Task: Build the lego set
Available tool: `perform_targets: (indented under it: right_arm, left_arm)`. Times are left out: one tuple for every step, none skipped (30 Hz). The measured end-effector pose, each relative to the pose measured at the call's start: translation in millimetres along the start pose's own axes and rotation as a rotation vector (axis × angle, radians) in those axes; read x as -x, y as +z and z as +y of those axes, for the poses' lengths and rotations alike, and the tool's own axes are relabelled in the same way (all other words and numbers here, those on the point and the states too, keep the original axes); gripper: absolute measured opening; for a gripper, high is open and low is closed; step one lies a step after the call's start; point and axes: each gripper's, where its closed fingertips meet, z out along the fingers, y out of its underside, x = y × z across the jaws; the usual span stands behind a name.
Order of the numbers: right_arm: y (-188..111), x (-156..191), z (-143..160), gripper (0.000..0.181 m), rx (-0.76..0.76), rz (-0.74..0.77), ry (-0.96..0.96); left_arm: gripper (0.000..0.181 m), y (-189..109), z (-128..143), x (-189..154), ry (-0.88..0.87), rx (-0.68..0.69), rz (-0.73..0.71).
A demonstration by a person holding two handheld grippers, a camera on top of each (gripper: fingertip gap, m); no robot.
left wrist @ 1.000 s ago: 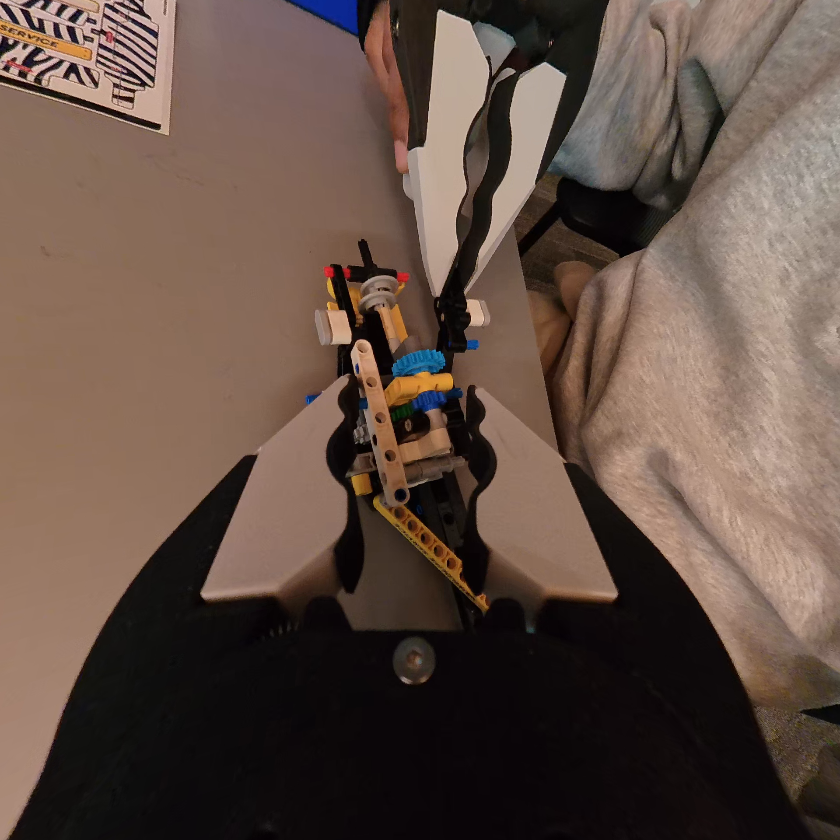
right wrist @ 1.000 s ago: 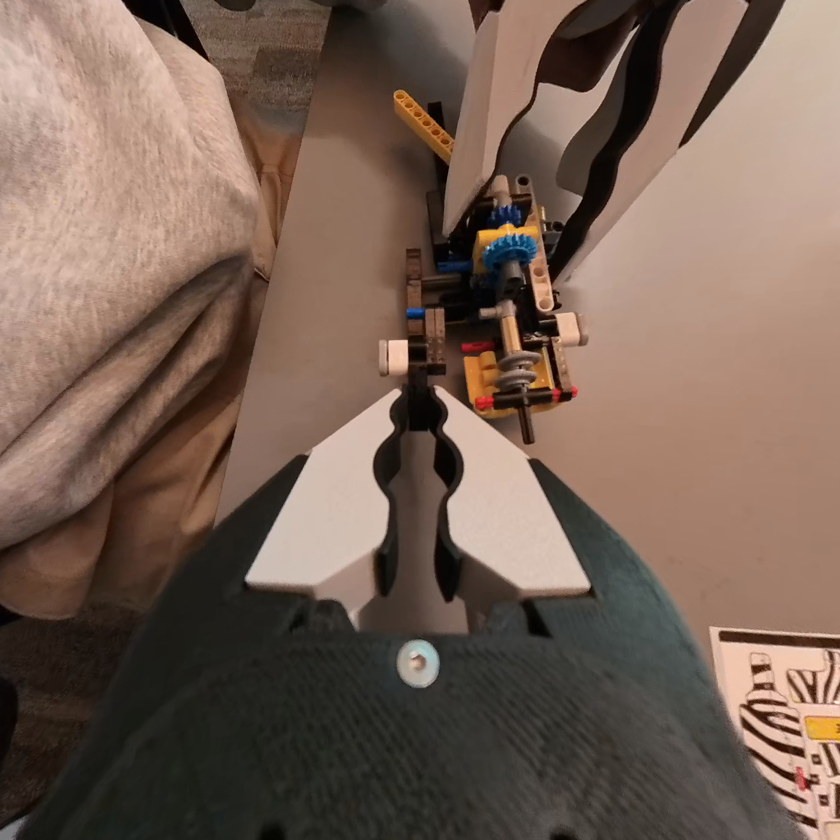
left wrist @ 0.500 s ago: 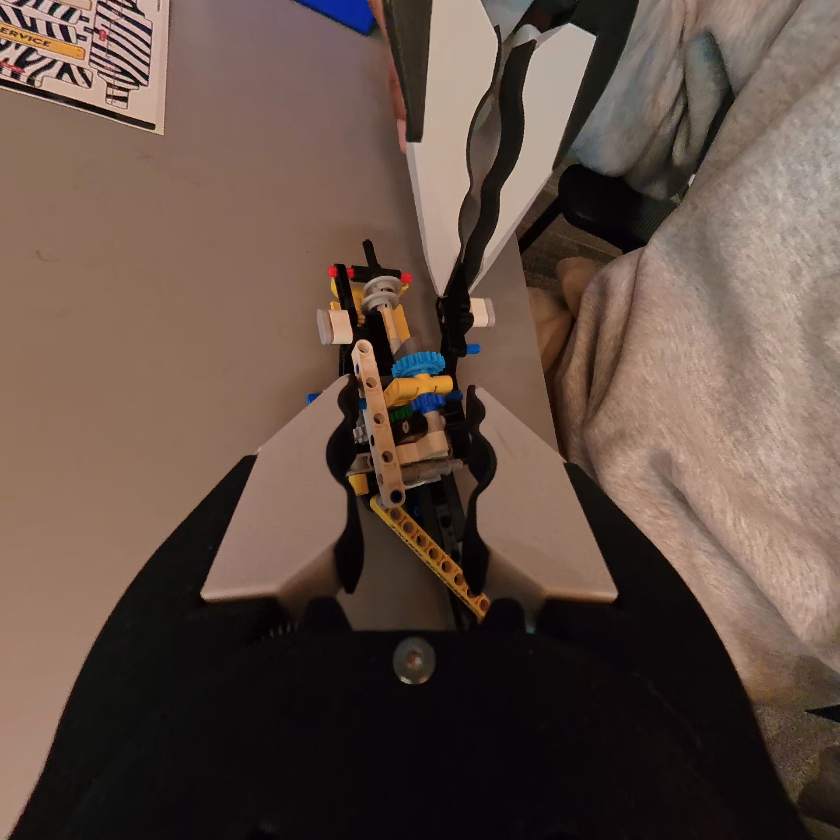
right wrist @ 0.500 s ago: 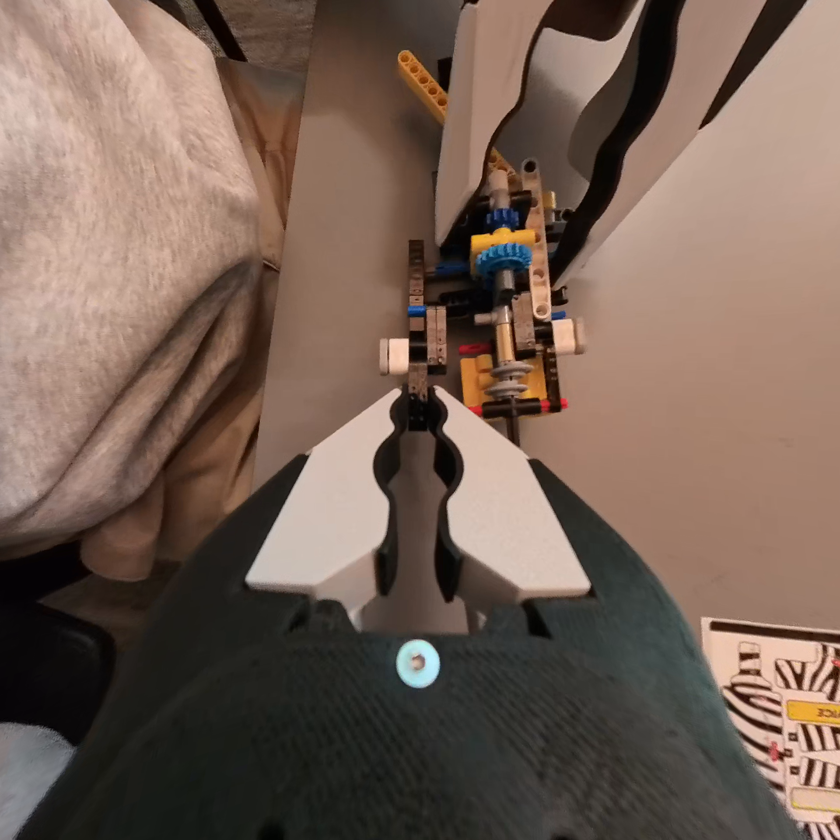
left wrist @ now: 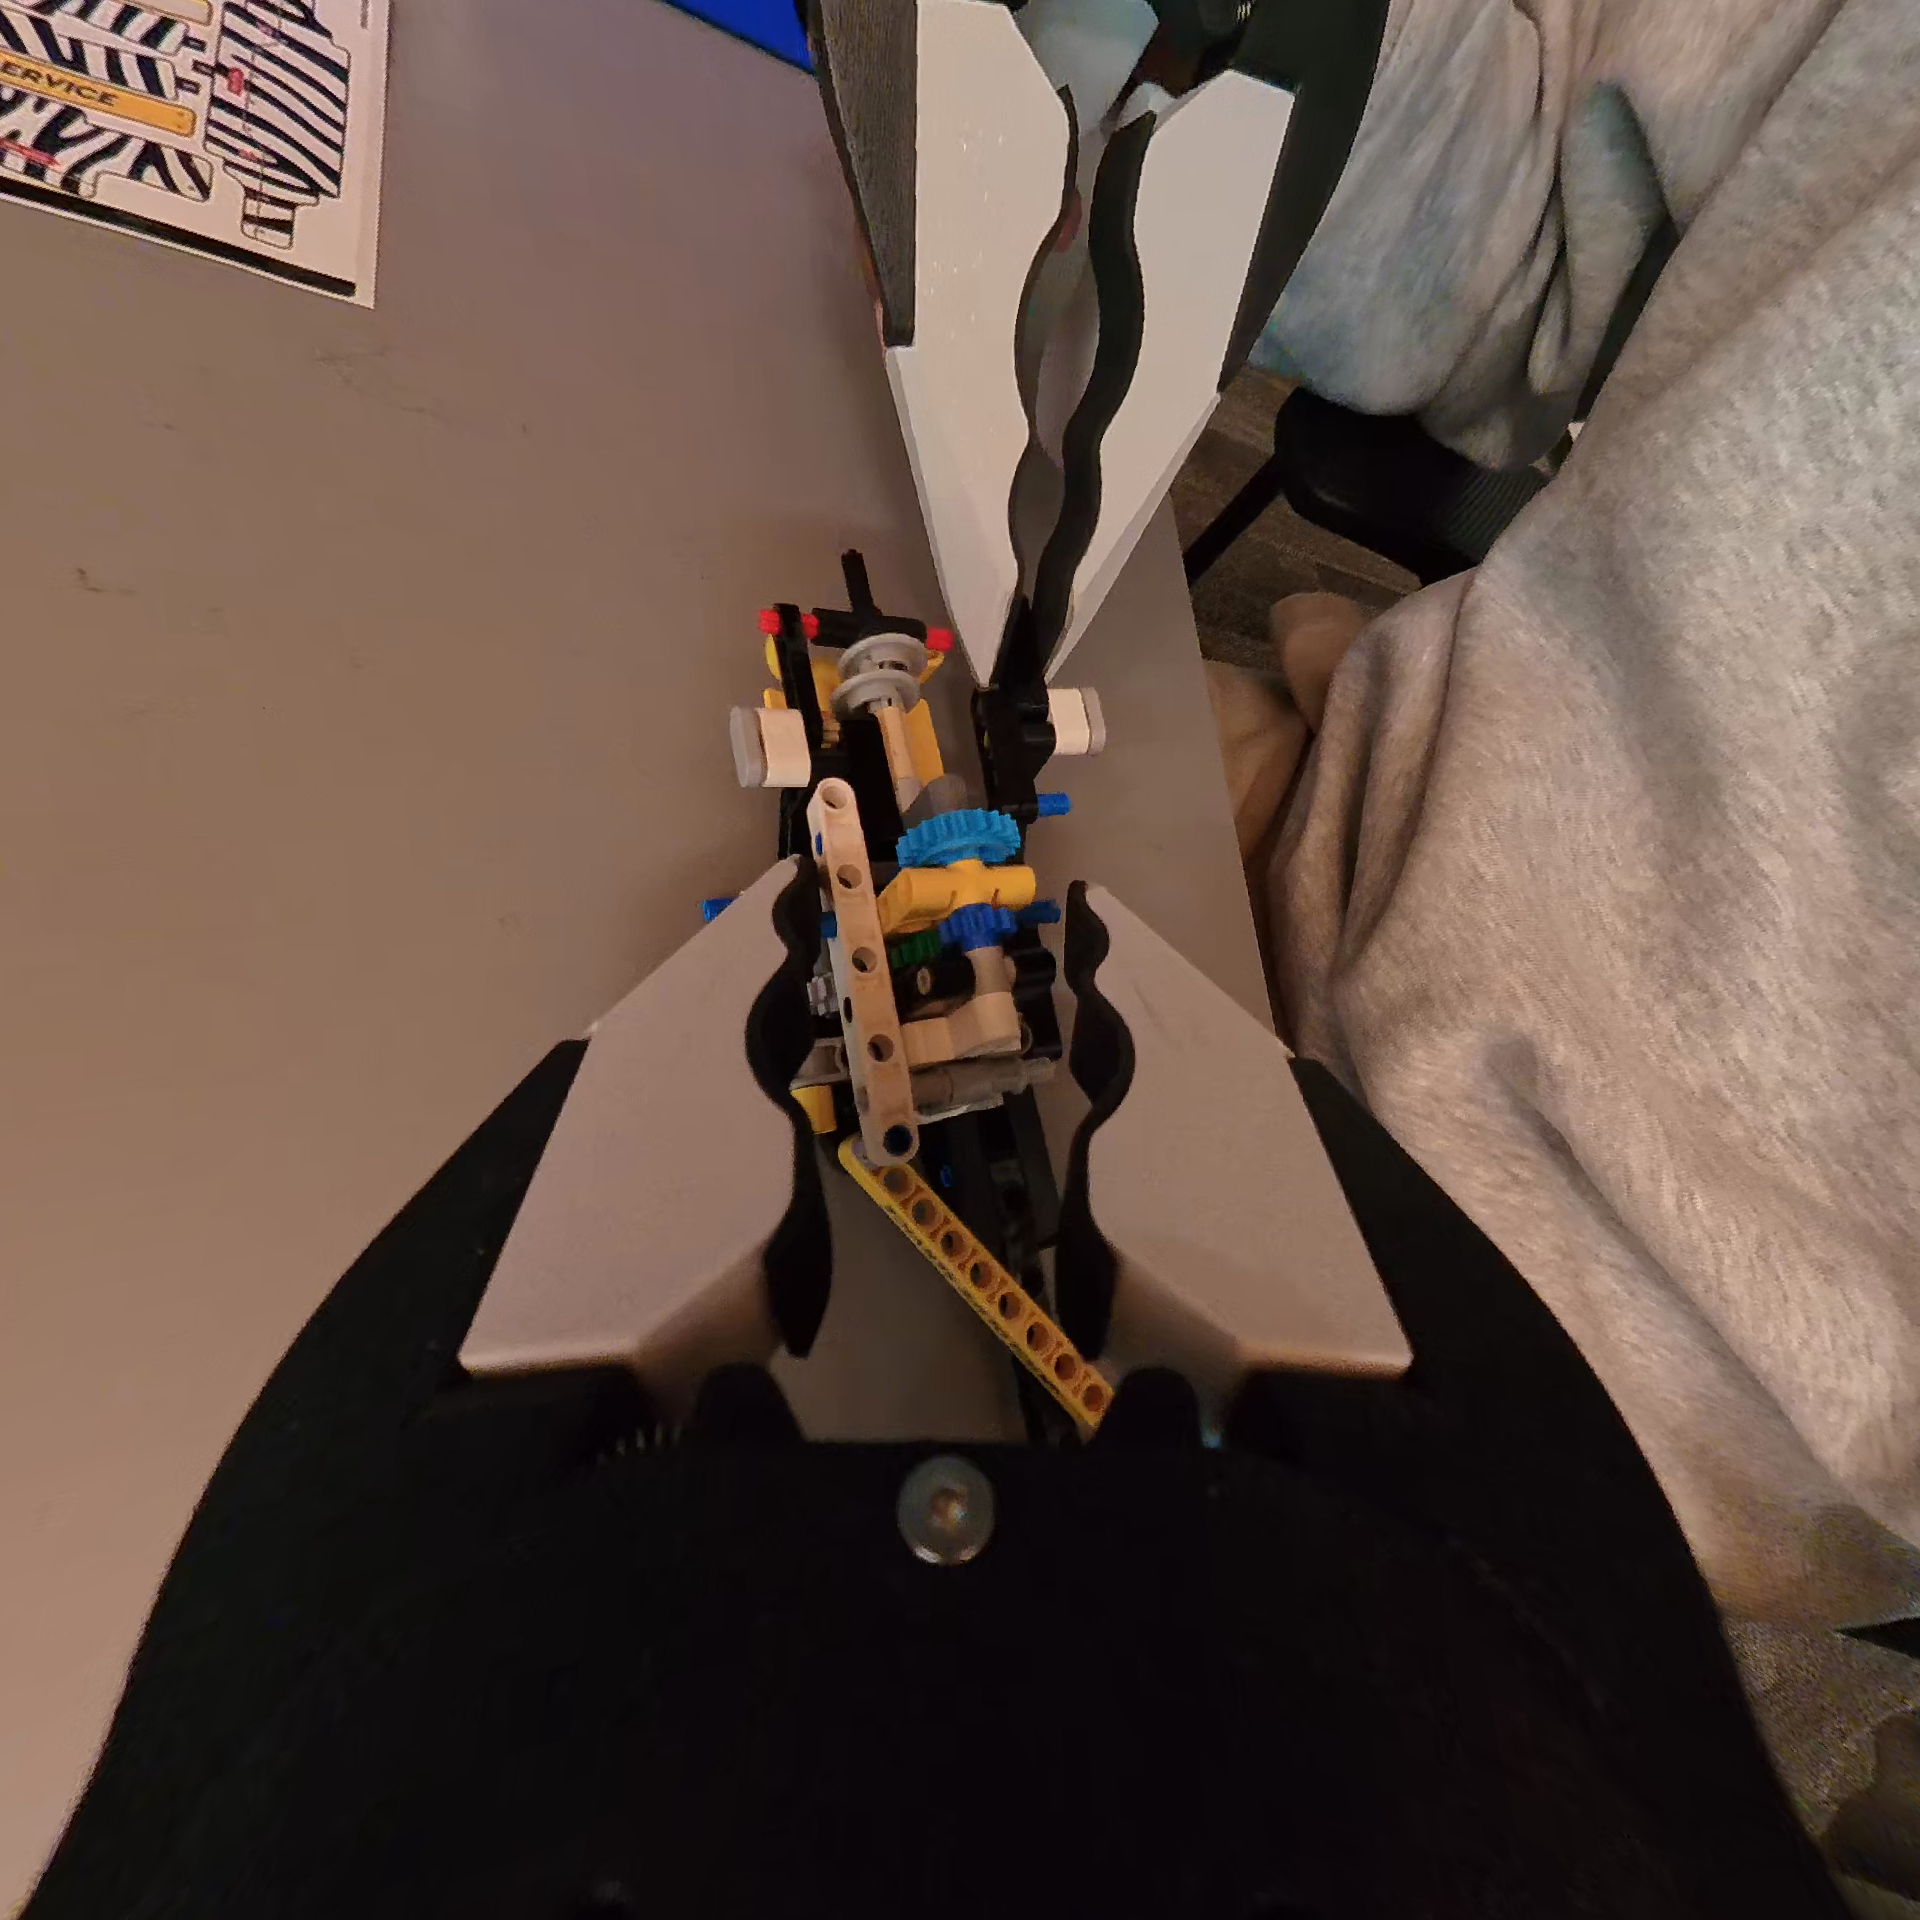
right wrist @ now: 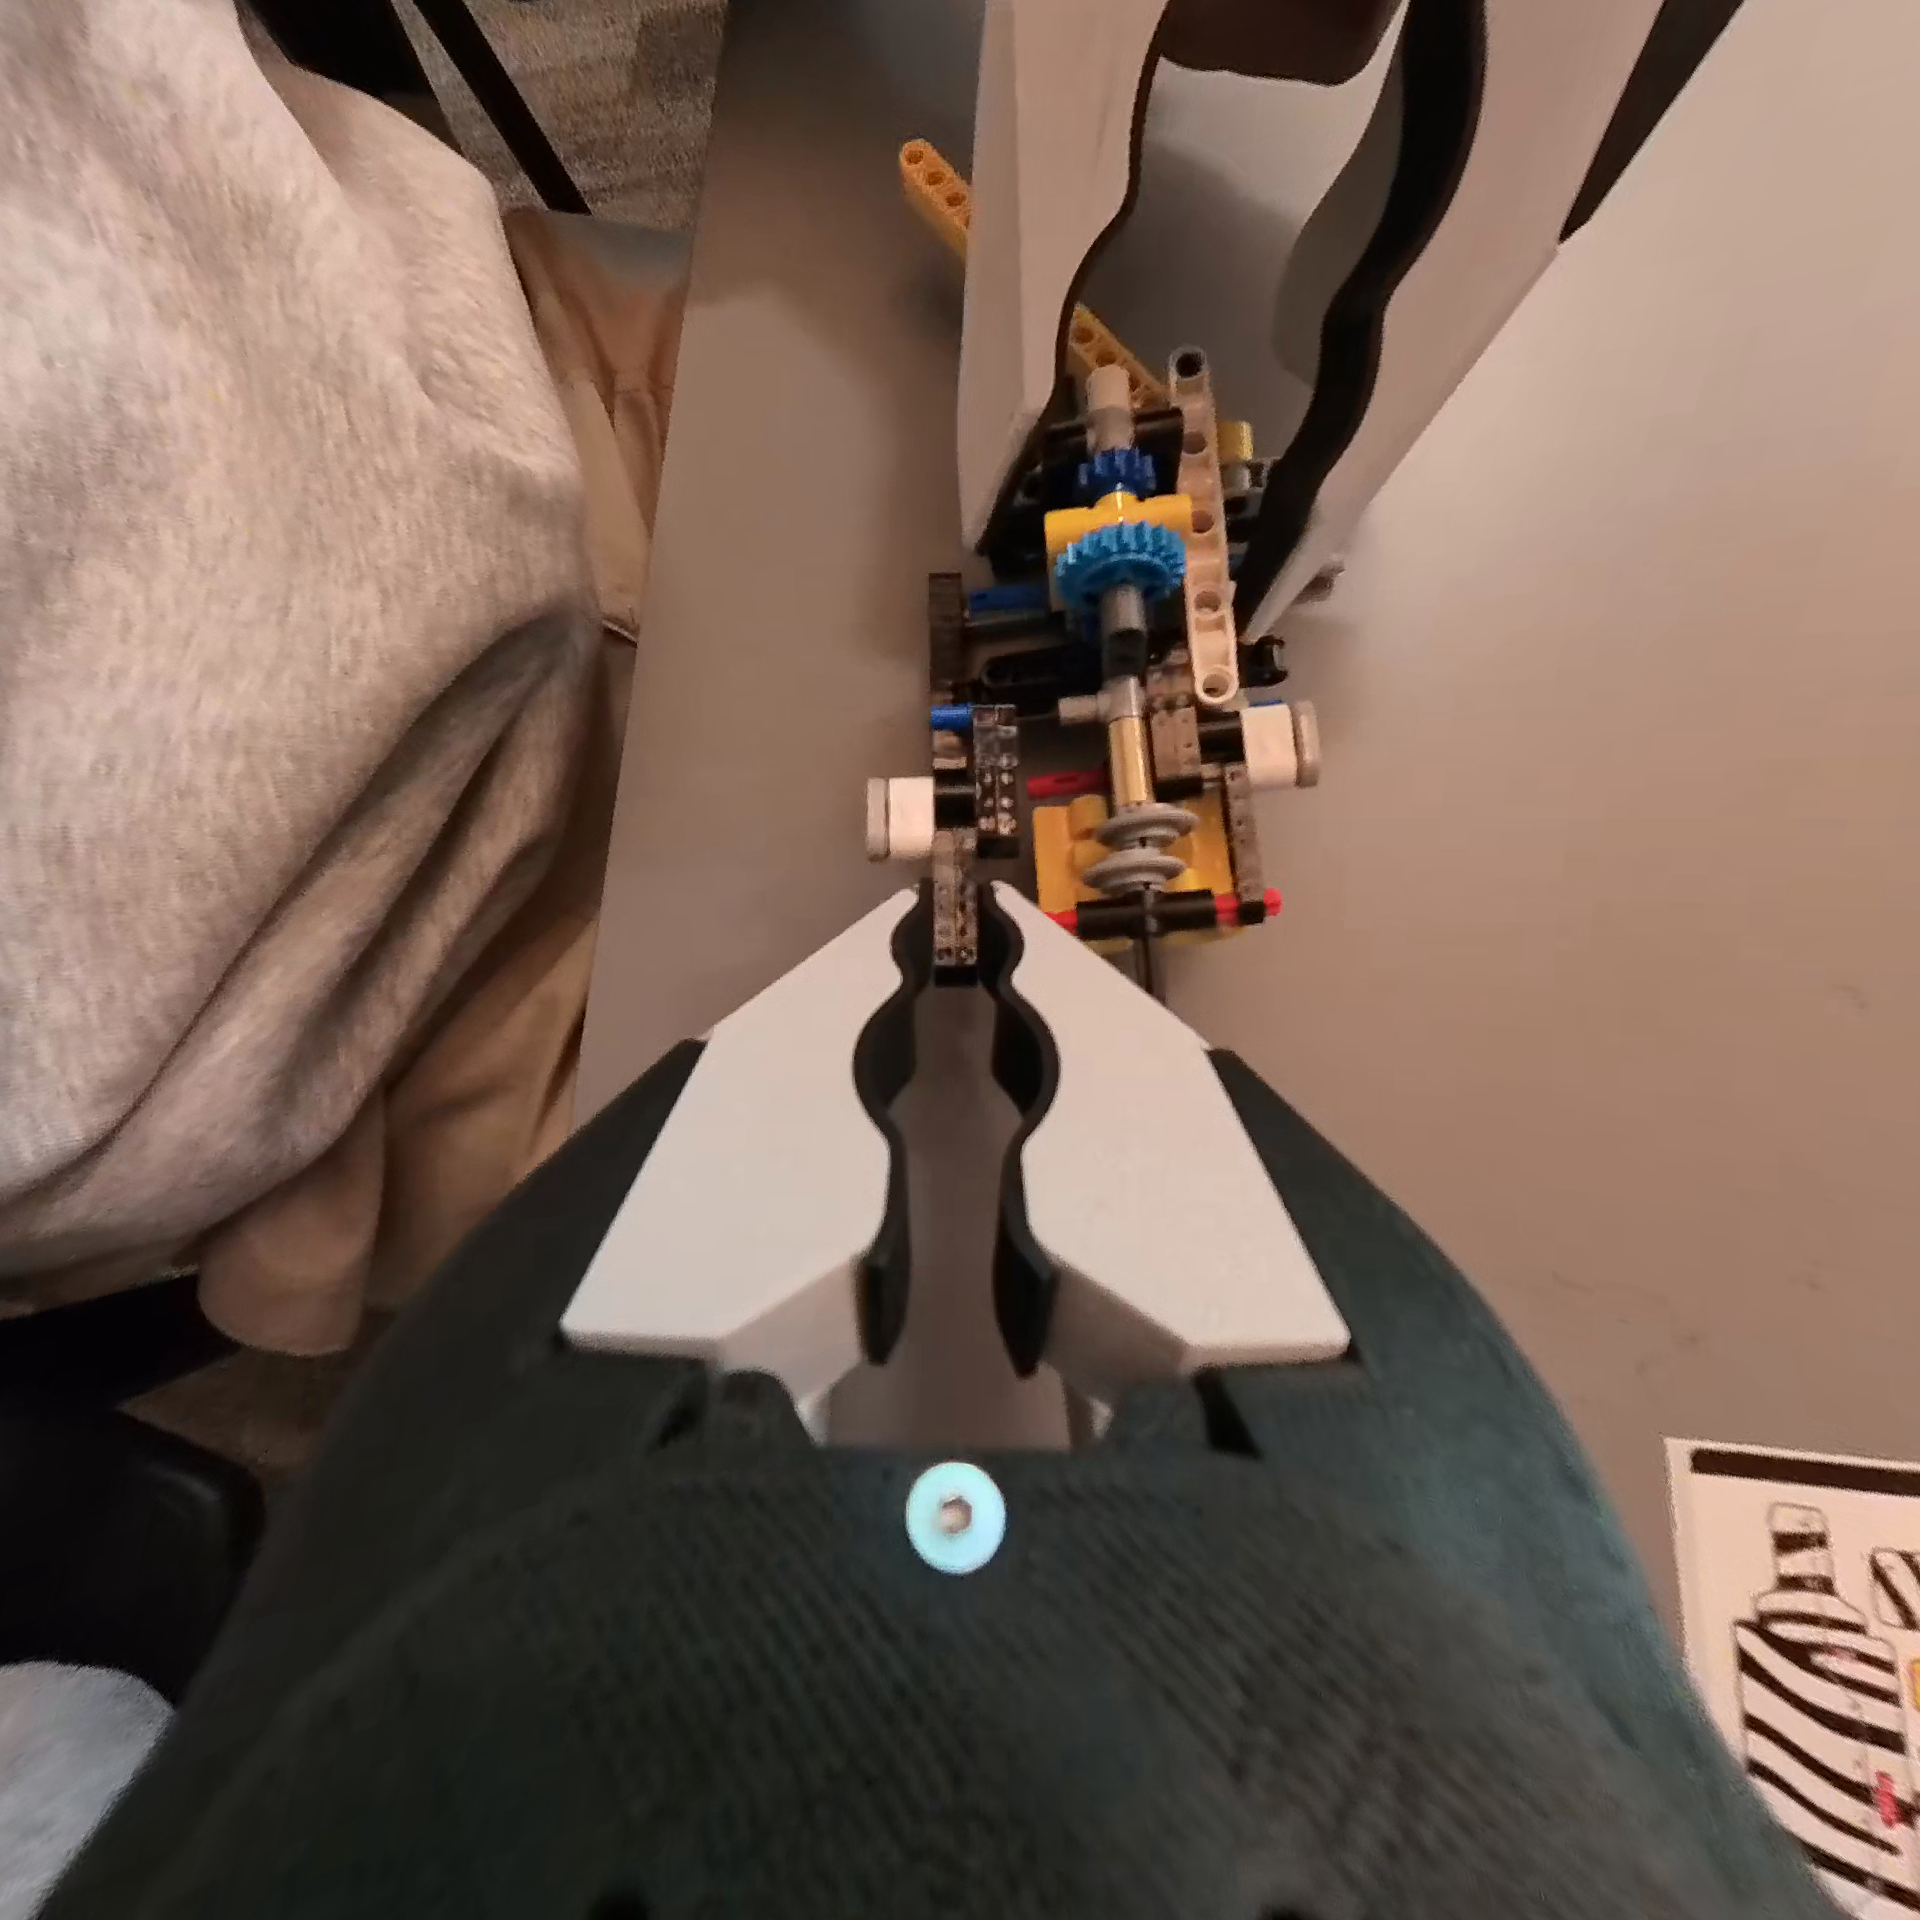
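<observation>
Alignment is what the coming move turns on: the lego model point(left wrist: 914, 914) lies on the desk point(left wrist: 364, 727) close to its edge, its long axis running up and down the middle of both frames, and the two tools meet it from opposite ends along that same line.

The left hand-held gripper point(left wrist: 940, 894) straddles the gear end; in the left wrist view its fingers sit on either side of the tan beam point(left wrist: 862, 977) and blue gears point(left wrist: 956, 836), pressed against the model's flanks as far as I can judge (contact on the hidden side cannot be confirmed). A yellow beam point(left wrist: 977, 1278) slants back between the fingers toward the lower centre of the frame.

The right hand-held gripper point(right wrist: 956, 904) is closed on the narrow black beam point(right wrist: 954, 914) at the opposite end, at the centre of the right wrist view, just left of the yellow block with the grey pulley point(right wrist: 1143, 831). That black beam stands apart from the main body, at most joined by cross pins, so the likely job is pressing it sideways, toward frame right, while the left tool braces the rest.

A striped sticker sheet point(right wrist: 1829, 1662) lies at lower right, well apart.
</observation>
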Motion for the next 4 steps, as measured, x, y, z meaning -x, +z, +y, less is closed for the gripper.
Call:
perform_targets:
  right_arm:
    - [0.0,0.1,-0.4,0.006,-0.005,0.003,0.000]
    - [-0.1,0.1,-0.5,0.006,-0.008,0.005,-0.001]
    - [0.0,0.1,-0.5,0.006,-0.011,0.009,-0.001]
    - [0.0,0.1,-0.3,0.006,-0.014,0.009,0.002]
  left_arm:
    - [0.046,0.0,0.1,-0.1,0.000,0.001,-0.001]
    - [0.046,0.1,0.0,0.0,0.000,0.001,-0.001]
    - [0.046,0.2,-0.1,0.0,-0.001,0.001,-0.002]
    - [0.046,0.3,-0.1,0.0,-0.001,0.001,-0.001]
